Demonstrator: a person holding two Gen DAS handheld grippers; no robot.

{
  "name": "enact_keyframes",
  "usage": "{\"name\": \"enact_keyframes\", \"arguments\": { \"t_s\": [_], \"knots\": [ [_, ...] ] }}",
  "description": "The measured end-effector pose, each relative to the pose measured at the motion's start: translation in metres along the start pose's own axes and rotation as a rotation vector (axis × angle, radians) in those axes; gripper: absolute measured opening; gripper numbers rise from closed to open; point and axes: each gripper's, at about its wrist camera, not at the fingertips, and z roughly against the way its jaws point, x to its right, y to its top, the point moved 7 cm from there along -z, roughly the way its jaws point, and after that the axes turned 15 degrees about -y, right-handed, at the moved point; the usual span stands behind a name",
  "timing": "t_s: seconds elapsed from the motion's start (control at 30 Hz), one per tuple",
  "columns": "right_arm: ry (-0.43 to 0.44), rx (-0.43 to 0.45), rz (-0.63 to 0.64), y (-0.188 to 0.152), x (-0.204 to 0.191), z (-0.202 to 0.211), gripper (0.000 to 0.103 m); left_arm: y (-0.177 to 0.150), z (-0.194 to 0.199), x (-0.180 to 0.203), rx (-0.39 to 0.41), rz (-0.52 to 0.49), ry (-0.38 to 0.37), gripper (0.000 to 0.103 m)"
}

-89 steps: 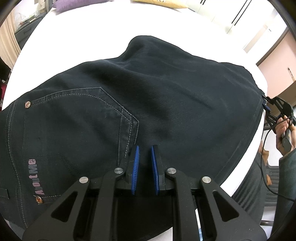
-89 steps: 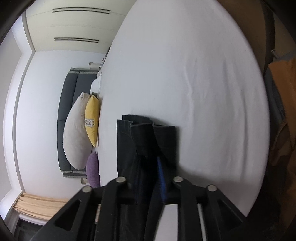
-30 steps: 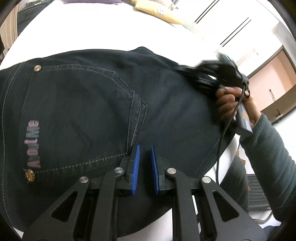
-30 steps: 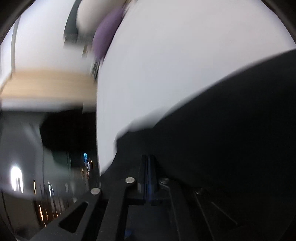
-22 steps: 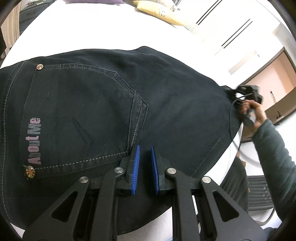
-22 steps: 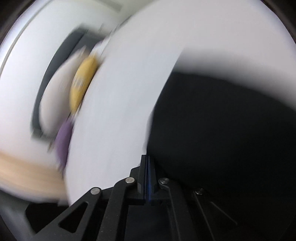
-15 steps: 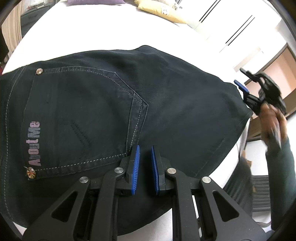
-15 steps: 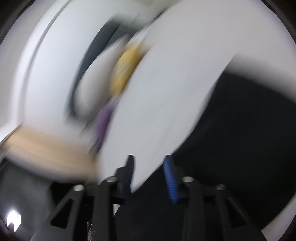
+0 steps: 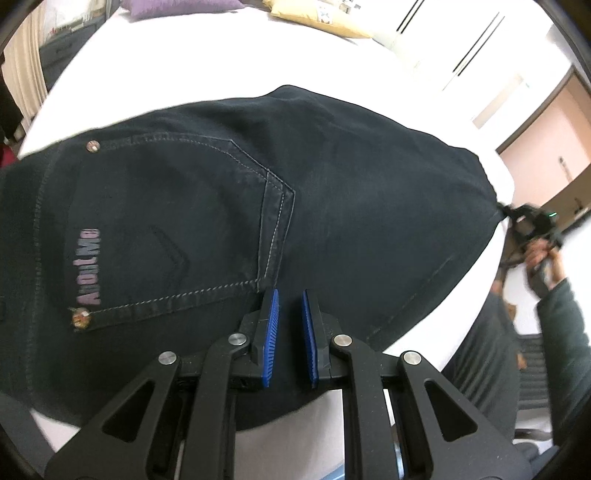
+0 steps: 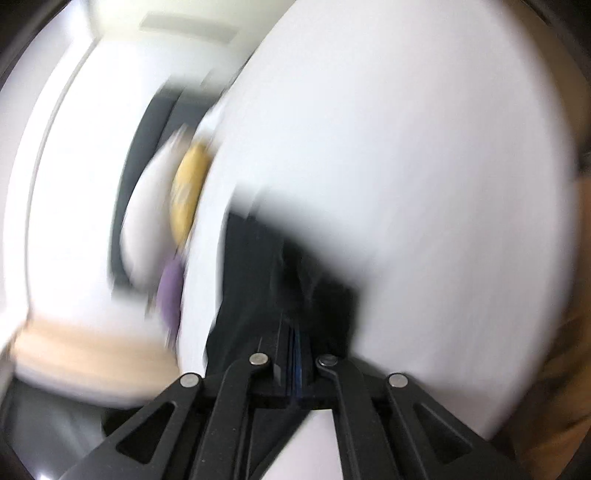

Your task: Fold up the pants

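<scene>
Starting at the left side of the left wrist view: the pants (image 9: 332, 192) are dark denim, spread flat across the white bed (image 9: 184, 55) with the seat side up. The back pocket (image 9: 166, 229) sits on the left part of the pants, with pinkish "AboutMe" lettering (image 9: 88, 266) running along its left edge and a copper rivet (image 9: 93, 146) at its upper corner. Beyond the pants, at the far end of the bed, there's a purple pillow (image 9: 177, 5) and, further right, a yellow one (image 9: 317, 18).

Moving right from the pocket, the left gripper (image 9: 290, 295) hangs over the pants just past the pocket's lower right corner. Its blue pads (image 9: 271, 314) are spread with a clear gap between them and nothing clamped in there.

Further right, at the far right corner of the pants, the right gripper (image 9: 532, 221) shows up in the person's hand (image 9: 546, 262), right at the fabric's edge where the cloth pulls to a point.

The right wrist view is heavily motion-blurred. From its angle the pants (image 10: 258, 280) run away as a dark strip over the bed (image 10: 406, 147), pillows smeared off to the left of them. The right gripper (image 10: 293, 343) has its fingers pressed together with dark cloth bunched right at the tips, so it looks pinched on the pants.
</scene>
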Motion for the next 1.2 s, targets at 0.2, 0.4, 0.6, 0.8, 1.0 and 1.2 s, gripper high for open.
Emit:
{"name": "enact_keyframes", "arguments": {
  "t_s": [0.2,0.4,0.6,0.8,1.0,1.2],
  "knots": [
    [0.291,-0.141,0.210,-0.089,-0.107,0.013,0.054,0.037,0.003,0.047,0.089,-0.094,-0.021,0.013],
    [0.268,-0.395,0.268,-0.183,-0.118,-0.067,0.041,0.062,-0.062,0.074,-0.002,-0.158,-0.064,0.013],
    [0.100,-0.107,0.056,-0.031,-0.022,-0.053,0.000,0.044,-0.058,0.021,0.031,0.017,-0.141,0.013],
    [0.059,0.132,-0.117,0.028,0.049,0.038,0.062,0.041,-0.023,0.004,0.110,0.096,-0.081,0.013],
    [0.127,-0.022,-0.054,-0.025,0.018,0.004,0.062,0.069,-0.048,0.047,0.123,0.030,-0.122,0.013],
    [0.179,-0.036,-0.097,-0.045,-0.014,-0.037,0.056,0.071,-0.074,0.059,0.055,0.027,-0.124,0.013]
  ]
}}
